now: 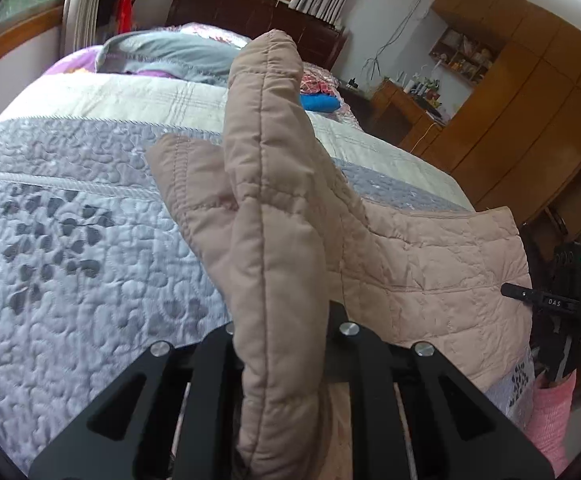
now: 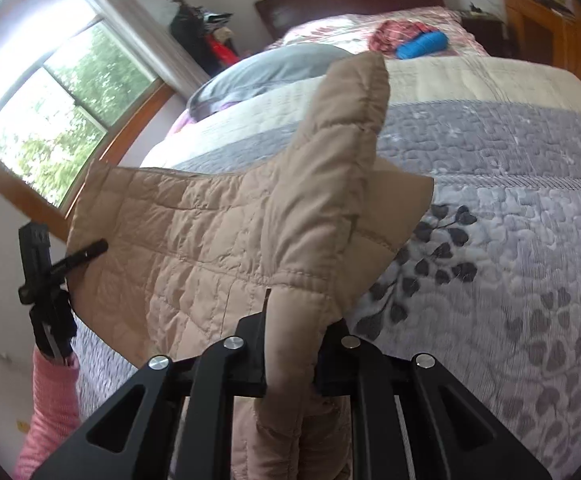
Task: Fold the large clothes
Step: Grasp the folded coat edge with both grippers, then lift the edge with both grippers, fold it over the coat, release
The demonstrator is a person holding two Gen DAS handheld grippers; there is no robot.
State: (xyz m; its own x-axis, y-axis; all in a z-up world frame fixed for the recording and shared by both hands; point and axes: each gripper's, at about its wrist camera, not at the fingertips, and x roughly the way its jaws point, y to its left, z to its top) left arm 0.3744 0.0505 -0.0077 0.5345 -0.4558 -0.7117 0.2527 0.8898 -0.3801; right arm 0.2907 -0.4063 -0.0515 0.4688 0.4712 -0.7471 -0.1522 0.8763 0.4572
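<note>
Folding barely begun: left gripper (image 1: 286, 344) and right gripper (image 2: 290, 348) each clamped on an edge of the tan quilted garment (image 2: 218, 240), raised unfolded above the bedspread (image 2: 510, 200), all folds outstanding.

Left tool (image 1: 286, 360), right tool (image 2: 290, 360): both clamped, angled downward.

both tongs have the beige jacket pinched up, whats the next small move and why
Probably carry both ends forward over the bedspread and lower. The left tongs and right tongs each clamp a bunched edge of the quilted jacket, which spans between them.
</note>
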